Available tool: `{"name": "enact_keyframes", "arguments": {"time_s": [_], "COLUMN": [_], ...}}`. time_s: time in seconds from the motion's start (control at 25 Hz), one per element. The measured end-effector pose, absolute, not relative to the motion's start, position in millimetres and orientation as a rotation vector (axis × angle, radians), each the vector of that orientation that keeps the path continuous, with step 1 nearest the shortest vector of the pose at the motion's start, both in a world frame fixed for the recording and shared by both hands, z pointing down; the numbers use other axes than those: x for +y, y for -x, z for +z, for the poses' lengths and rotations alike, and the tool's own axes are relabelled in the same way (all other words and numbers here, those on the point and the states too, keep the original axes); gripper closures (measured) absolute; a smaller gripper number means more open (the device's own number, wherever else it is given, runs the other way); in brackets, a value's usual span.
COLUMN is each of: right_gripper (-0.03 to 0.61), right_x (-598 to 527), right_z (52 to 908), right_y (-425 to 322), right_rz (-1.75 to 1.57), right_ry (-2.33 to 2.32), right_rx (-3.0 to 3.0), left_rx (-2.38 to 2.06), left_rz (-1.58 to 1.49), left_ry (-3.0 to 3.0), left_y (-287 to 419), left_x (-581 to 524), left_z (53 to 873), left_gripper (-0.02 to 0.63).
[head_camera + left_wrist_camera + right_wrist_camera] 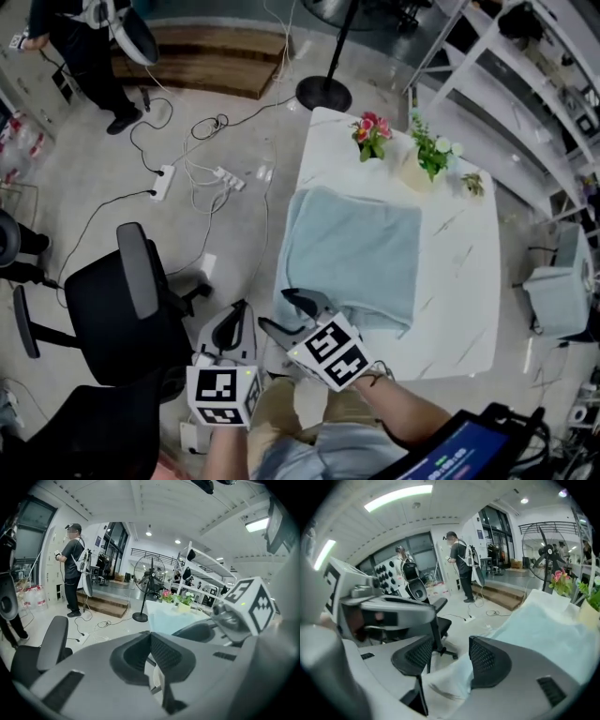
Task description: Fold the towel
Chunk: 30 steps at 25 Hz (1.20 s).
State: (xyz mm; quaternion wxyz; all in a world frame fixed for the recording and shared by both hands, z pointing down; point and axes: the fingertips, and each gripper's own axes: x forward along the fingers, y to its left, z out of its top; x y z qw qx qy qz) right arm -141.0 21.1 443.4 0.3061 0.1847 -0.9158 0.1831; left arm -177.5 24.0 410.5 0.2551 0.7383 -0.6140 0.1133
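Observation:
A pale blue towel [352, 255] lies folded on the white marble table [459, 281], its left edge draped over the table's left side. My right gripper [289, 314] stands open just off the towel's near left corner. In the right gripper view the jaws [447, 656] are spread, with the white table corner showing in the gap and the towel [543, 634] beyond; neither pad presses on anything. My left gripper [240, 317] hangs shut and empty to the left of the table, over the floor. In the left gripper view its jaws [150, 644] meet, with the towel [171, 619] far ahead.
Pink flowers [372, 134] and a green plant in a pot [429, 155] stand at the table's far edge. Black office chairs [131, 309] crowd the left. Cables and a power strip [163, 181] lie on the floor by a fan stand [323, 91]. A person [84, 47] stands far left.

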Motion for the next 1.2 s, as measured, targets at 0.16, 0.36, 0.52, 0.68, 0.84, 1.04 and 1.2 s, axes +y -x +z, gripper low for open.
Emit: {"name": "enact_keyframes", "arguments": {"time_s": [0.16,0.36,0.52,0.68,0.84,1.04,1.2], "right_gripper": [0.344,0.458,0.477,0.465,0.466,0.465,0.466], "right_x": [32.1,-22.4,-42.1,-34.7,-21.9,-14.6,-11.3], "right_z": [403.0,402.2,421.4,415.6,424.2,431.2,438.2], "right_y": [115.5,-14.2,-80.5,-86.7,-94.7,-109.6,-124.0], "right_rz": [0.464,0.489,0.618,0.618,0.648,0.618,0.606], "right_ry": [-0.496,-0.874,-0.996,-0.967,-0.964,-0.946,-0.927], "right_rx": [-2.513,-2.41,-2.342,-2.399,-2.403,-2.382,-2.355], "left_rx": [-1.662,-1.561,-1.455,-1.424,-1.528,-1.575,-1.58], "left_rz": [0.31,0.322,0.416,0.455,0.478,0.553,0.633], "left_ry": [-2.059,-2.15,-2.203,-2.17,-2.085,-1.971,-1.923], "left_y": [164.3,120.1,75.4,60.6,76.1,86.5,95.5], "left_x": [8.0,-3.2,-8.5,9.1,15.6,6.5,1.6], "left_z": [394.3,395.2,418.9,428.2,437.9,464.2,483.9], "left_gripper": [0.607,0.607,0.607,0.604,0.529,0.483,0.553]}}
